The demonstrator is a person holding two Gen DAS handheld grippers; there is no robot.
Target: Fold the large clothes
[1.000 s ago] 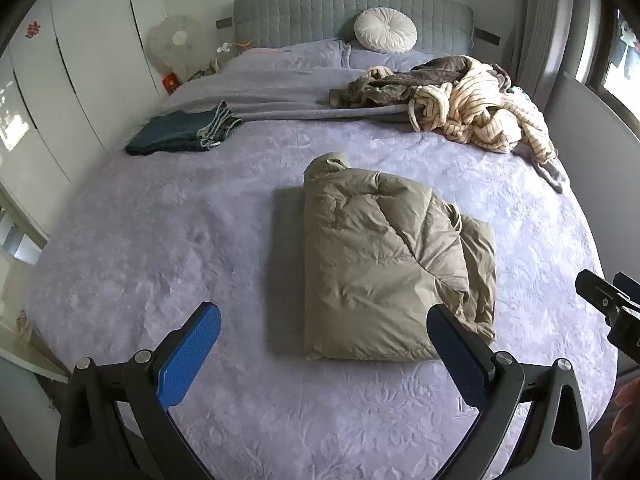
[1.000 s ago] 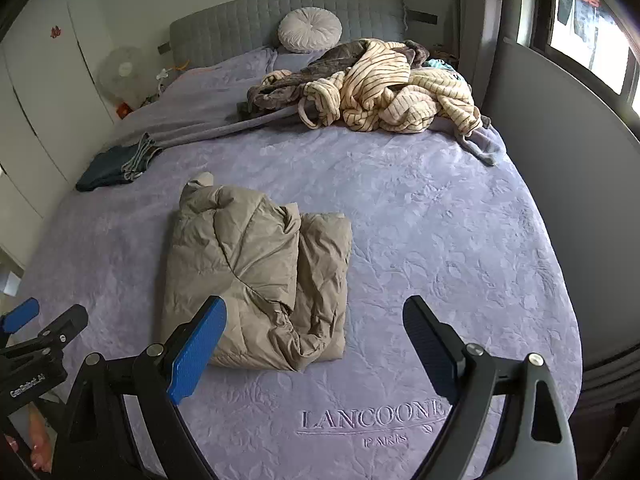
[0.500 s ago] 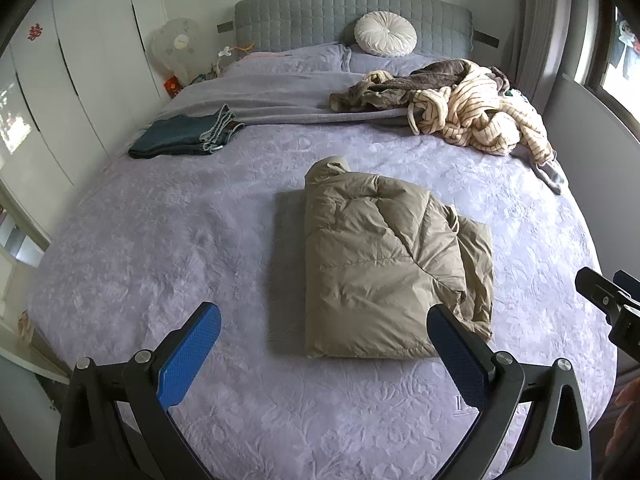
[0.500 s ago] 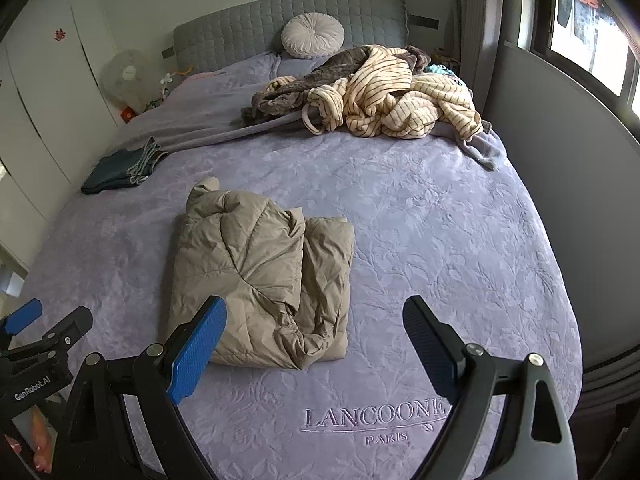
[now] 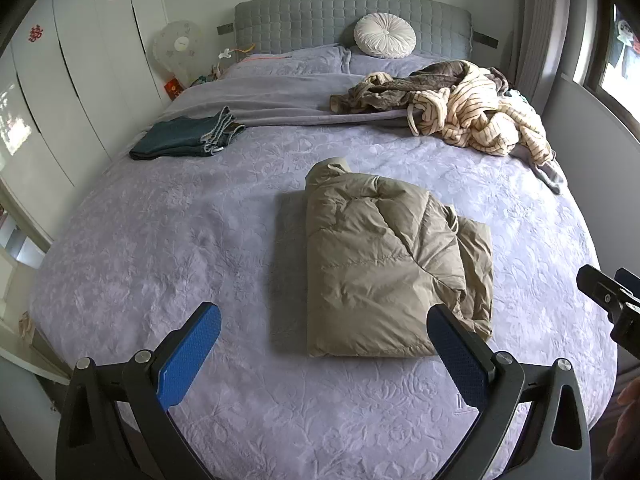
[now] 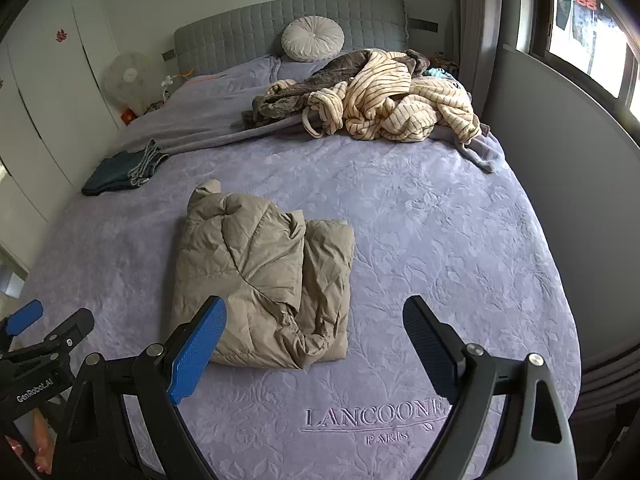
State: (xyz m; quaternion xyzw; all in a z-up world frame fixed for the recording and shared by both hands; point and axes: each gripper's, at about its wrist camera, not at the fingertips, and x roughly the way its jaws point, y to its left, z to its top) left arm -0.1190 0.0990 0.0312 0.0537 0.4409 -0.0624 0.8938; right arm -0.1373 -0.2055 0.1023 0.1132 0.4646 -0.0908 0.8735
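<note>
Jaws wide apart both grippers, empty; folded jacket [image 5: 384, 264] on bed [image 5: 160, 240]

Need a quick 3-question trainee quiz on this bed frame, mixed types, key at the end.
1. True or false: the left gripper is shut on the tan puffer jacket.
2. Multiple choice: where do the folded jeans lie relative to the jacket?
A. on top of it
B. apart from it, nearer the headboard, on the wardrobe side
C. under the striped robe pile
3. Fill in: the round white cushion leans against the ____.

Key
1. False: both the left gripper and the right gripper are open, holding nothing, above the purple bedspread.
2. B
3. headboard
</note>
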